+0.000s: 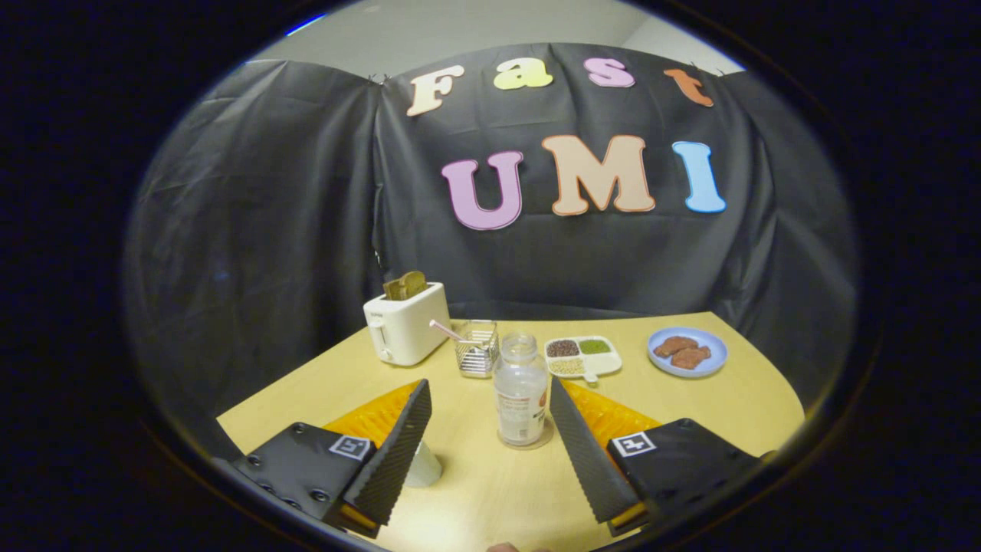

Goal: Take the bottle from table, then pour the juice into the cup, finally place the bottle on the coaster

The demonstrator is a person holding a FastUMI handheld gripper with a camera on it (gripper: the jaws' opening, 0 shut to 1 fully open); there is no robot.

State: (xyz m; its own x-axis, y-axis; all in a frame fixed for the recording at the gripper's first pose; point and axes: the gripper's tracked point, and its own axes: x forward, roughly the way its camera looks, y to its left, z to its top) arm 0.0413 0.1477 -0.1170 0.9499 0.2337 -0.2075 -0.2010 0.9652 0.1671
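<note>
- Tool (488, 399) spread wide, fingers clear of everything.
- Clear bottle (521, 389) upright on a round coaster (546, 440), between the fingertips, nearer the right one.
- White cup (423, 465) on the table (498, 491), partly behind the left finger.
- Beyond: toaster (405, 330), wire basket (477, 349), divided tray (582, 356), blue plate (687, 352).

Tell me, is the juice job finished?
Looks nearly finished. The bottle stands upright on the coaster, looking almost empty. The gripper is open, its fingers apart beside the bottle, not touching. The cup sits behind one finger. Only backing away seems left.
</note>
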